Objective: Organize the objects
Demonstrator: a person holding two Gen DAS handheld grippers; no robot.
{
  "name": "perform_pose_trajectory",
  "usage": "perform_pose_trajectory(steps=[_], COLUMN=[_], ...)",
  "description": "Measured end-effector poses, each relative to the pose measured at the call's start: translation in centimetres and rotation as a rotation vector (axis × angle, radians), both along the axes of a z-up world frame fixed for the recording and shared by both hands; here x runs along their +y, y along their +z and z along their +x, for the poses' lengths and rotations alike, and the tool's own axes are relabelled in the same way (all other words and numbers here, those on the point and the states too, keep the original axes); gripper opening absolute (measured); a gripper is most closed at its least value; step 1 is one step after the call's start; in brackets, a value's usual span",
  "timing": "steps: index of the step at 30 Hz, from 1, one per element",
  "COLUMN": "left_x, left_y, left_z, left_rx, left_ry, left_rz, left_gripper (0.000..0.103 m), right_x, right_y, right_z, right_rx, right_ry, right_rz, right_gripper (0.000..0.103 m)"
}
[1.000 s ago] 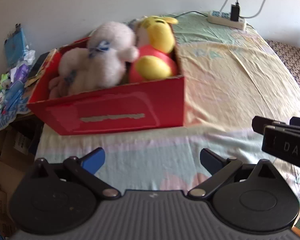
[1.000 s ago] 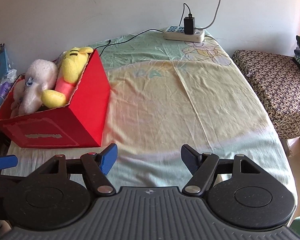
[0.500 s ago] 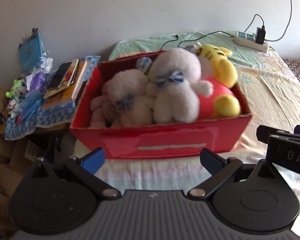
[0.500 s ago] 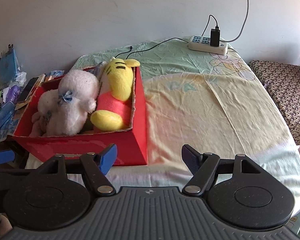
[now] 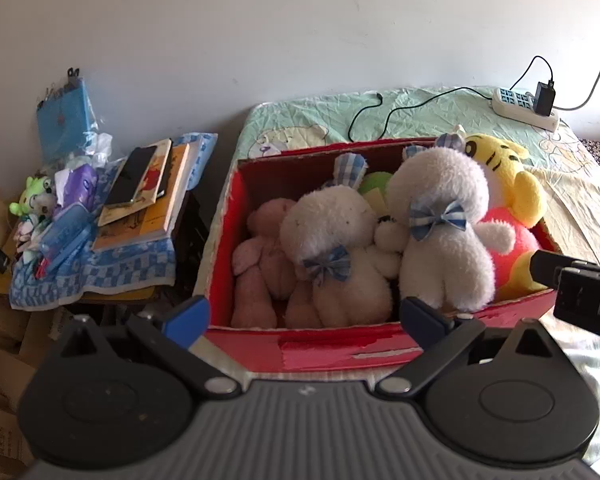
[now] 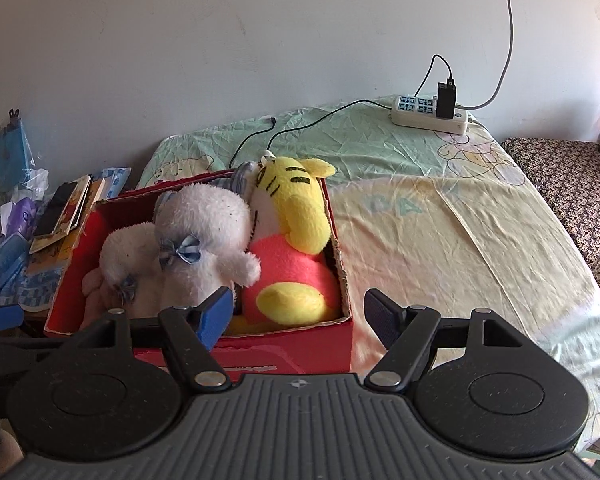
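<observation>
Both grippers have swung toward the red box [image 5: 324,348] of plush toys [image 5: 440,232]; left gripper [image 5: 304,312] and right gripper [image 6: 298,312] spread, empty — sorting looks finished.

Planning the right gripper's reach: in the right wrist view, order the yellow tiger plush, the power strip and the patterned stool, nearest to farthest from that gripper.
1. yellow tiger plush, in the red box, just ahead-left of the right gripper.
2. patterned stool, far right, beside the bed.
3. power strip, at the wall.

Both grippers now closer to the red box [image 5: 332,354], above its toys.
</observation>
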State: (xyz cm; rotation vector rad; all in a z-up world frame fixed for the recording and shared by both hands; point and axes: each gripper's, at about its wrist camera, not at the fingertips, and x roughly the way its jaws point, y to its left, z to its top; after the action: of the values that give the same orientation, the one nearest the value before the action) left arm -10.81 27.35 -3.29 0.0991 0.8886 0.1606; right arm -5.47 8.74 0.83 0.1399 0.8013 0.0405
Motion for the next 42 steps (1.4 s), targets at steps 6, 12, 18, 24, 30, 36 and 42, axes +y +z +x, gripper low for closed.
perform_pose_trajectory(steps=[6, 12, 18, 24, 30, 36, 42], left_x=[1.4, 2.1, 2.3, 2.7, 2.7, 2.6, 2.6], left_y=[-0.8, -1.3, -1.1, -0.5, -0.3, -0.9, -1.4], left_z=[1.1, 1.6, 2.0, 2.3, 2.7, 3.0, 3.2], left_rx=[0.032, 0.047, 0.041, 0.026, 0.024, 0.031, 0.037], left_ry=[-0.014, -0.007, 0.003, 0.039, 0.046, 0.034, 0.023], left_rz=[-0.006, -0.008, -0.006, -0.004, -0.017, -0.031, -0.024], left_gripper=[0.100, 0.100, 0.100, 0.100, 0.100, 0.100, 0.100], right_x=[1.2, 1.6, 1.6, 1.6, 1.9, 2.0, 1.8], right_y=[-0.5, -0.7, -0.9, -0.7, -0.8, -1.2, -1.6], right_z=[0.7, 1.6, 2.3, 3.2, 3.7, 3.9, 3.7], right_rx=[0.010, 0.020, 0.012, 0.008, 0.007, 0.016, 0.018], right_ry=[-0.031, -0.053, -0.029, 0.005, 0.032, 0.037, 0.018], right_rz=[-0.002, -0.008, -0.011, -0.001, -0.031, -0.030, -0.007], right_gripper=[0.075, 0.075, 0.076, 0.077, 0.077, 0.078, 0.078])
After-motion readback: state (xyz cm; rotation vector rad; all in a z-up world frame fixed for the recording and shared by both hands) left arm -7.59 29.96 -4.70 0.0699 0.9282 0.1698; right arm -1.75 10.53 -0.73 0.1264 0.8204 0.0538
